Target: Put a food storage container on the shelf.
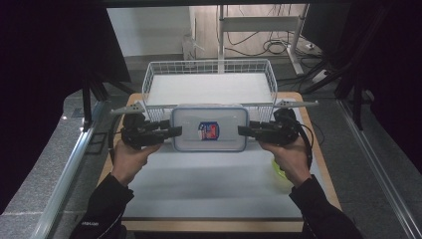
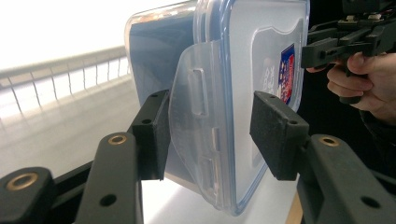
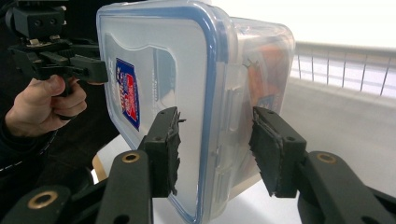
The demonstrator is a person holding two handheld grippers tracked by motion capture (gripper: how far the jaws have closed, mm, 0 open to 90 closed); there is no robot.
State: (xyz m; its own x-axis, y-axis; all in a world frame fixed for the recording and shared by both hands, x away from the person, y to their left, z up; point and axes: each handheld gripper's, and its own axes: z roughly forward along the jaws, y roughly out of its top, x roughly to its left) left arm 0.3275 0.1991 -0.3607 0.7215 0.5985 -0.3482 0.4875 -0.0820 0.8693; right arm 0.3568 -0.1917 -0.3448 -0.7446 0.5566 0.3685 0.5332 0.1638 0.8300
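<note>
You have the clear plastic box (image 1: 209, 128) with its blue-rimmed lid (image 2: 266, 70) held up between both hands, above the white worktop (image 1: 199, 184) and just in front of the white wire basket (image 1: 209, 67); its lid faces up toward the high camera, with the red and blue label (image 1: 209, 130) at the middle. Your left tongs (image 1: 175, 131) grip the box's left end; in the left gripper view one pad sits against the box's underside beside the side latch (image 2: 196, 126), and the other seems to rest on the lid, though the contact there is hard to make out. Your right tongs (image 1: 244, 130) grip the opposite end; in the right gripper view one pad presses the lid face and the other the body behind the latch (image 3: 231, 116); something orange shows faintly through the wall. Both tongs stand about half closed, clamped on the box. A yellow-green object (image 1: 279, 172) lies on the worktop beneath your right hand (image 1: 288, 154).
</note>
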